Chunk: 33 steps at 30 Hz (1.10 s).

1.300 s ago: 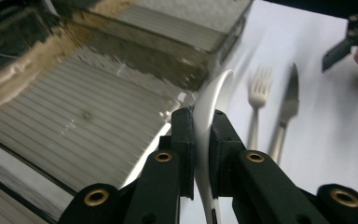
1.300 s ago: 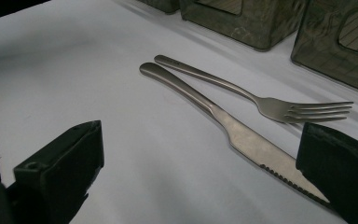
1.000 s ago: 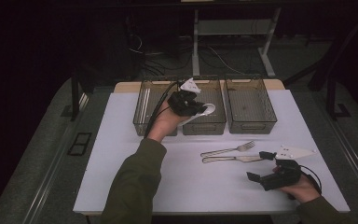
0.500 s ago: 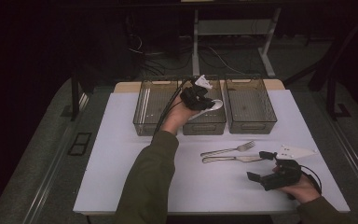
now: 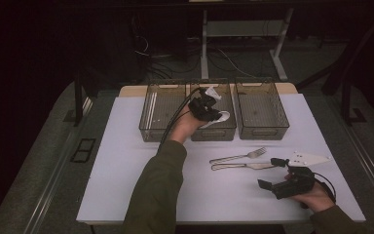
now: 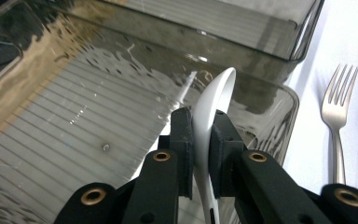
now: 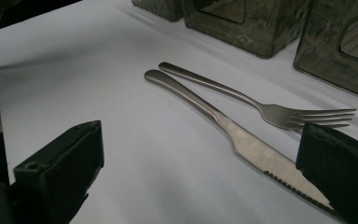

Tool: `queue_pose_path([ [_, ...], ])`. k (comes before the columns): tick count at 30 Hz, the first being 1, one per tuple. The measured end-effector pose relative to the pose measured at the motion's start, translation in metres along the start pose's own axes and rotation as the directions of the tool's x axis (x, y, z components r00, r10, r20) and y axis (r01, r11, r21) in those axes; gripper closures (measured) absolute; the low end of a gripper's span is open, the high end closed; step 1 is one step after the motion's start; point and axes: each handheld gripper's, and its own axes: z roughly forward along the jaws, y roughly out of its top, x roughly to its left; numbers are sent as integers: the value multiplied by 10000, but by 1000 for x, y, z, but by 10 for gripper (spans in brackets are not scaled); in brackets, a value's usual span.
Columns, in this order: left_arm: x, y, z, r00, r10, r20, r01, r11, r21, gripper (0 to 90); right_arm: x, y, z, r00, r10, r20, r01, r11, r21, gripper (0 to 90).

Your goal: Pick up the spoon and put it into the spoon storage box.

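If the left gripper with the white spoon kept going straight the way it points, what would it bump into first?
Probably the ribbed floor of the middle bin. The left gripper, shut on the white spoon, points down into that bin, so the spoon's tip would likely touch there first, though depth is hard to judge.

Glossy white plastic spoon [image 6: 212, 121], clear ribbed plastic bin [image 6: 74, 121], matt metal fork [image 7: 261, 108] & knife [image 7: 242, 142].

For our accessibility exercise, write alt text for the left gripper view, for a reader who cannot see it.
The left gripper clamps a white spoon between its two black jaws, held above the ribbed floor of a clear plastic bin. To the right, a metal fork lies on the white table.
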Motion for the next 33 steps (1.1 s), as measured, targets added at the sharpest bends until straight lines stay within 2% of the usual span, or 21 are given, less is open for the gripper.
queue_pose_path([
  [3, -2, -2, 3, 10000, -4, 65, 3, 10000, 68, 746, 0, 0, 0, 10000, -19, -8, 19, 10000, 2, 8],
  [4, -3, -3, 3, 9999, -102, 60, 102, 9999, -81, 734, 0, 0, 0, 10000, -23, 1, 23, 10000, 1, 8],
  [6, -3, -3, 1, 10000, -46, 31, 46, 10000, -85, 713, 0, 0, 0, 10000, -22, -4, 22, 10000, -2, 8],
  [8, -5, -4, -1, 9998, -209, 68, 211, 9991, -376, 699, 0, 0, 0, 10000, -12, -10, 12, 10000, 16, 8],
  [12, -7, -4, -8, 9995, -248, 201, 260, 9977, -633, 649, 0, 0, 0, 10000, -28, -21, 28, 10000, 6, 8],
  [17, -13, -5, -21, 9956, -713, 608, 786, 9887, -1276, 561, 0, 0, 0, 10000, -43, 12, 43, 10000, 17, 8],
  [21, -19, -8, -34, 9900, -1075, 909, 1216, 9784, -1671, 504, 0, 0, 0, 10000, 1, 5, -1, 10000, 31, 8],
  [22, -20, -9, -39, 9905, -1016, 929, 1163, 9787, -1693, 491, 0, 0, 0, 10000, 41, -4, -41, 10000, 61, 8],
  [28, -32, -20, -60, 9855, -1295, 1093, 1503, 9659, -2108, 399, 0, 0, 1, 10000, 37, -7, -37, 10000, 73, 8],
  [33, -46, -36, -71, 9855, -1305, 1080, 1514, 9646, -2161, 343, 0, 0, 1, 10000, 30, 9, -30, 9999, 117, 8],
])
